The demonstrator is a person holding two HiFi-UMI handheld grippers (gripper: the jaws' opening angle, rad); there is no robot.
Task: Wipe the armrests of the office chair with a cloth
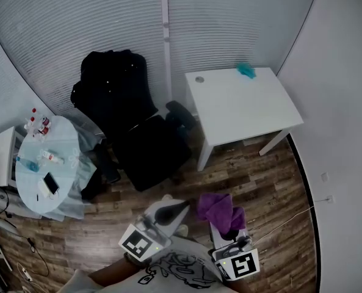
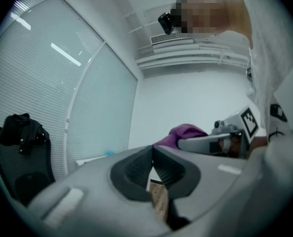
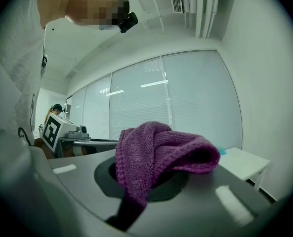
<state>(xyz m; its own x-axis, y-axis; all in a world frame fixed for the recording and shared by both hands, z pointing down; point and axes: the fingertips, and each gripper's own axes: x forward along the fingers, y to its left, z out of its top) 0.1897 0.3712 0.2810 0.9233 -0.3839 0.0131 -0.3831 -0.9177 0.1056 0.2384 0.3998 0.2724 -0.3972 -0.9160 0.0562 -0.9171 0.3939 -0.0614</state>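
While the person stands at the near edge of the room, both grippers are held out low over the wood floor (image 1: 272, 182), just beside each other. The left gripper (image 2: 152, 148) has its jaws brought together with their tips meeting and nothing between them. The right gripper (image 1: 228, 232) is clamped on the purple cloth (image 3: 156, 152), which is bunched into a folded hump. It rises out of the jaws and flops over their tips to the right, and in the head view its long axis runs from the jaws toward the far left, in the direction of the chair. The black office chair (image 1: 132, 127) stands farther off, well apart from the cloth, its backrest on the far-left side and its seat turned toward the near right. One armrest (image 1: 179, 112) shows on its right and the other armrest (image 1: 105, 166) on its near left; neither is touched. Left of the chair is a round table (image 1: 61, 142) under a pale blue cover, carrying a phone (image 1: 50, 183) and, at its far edge, small red-capped bottles (image 1: 37, 124). Right of the chair stands a white table (image 1: 242, 105) with a small teal thing (image 1: 246, 70) at its far edge, against the blinds (image 1: 229, 17).
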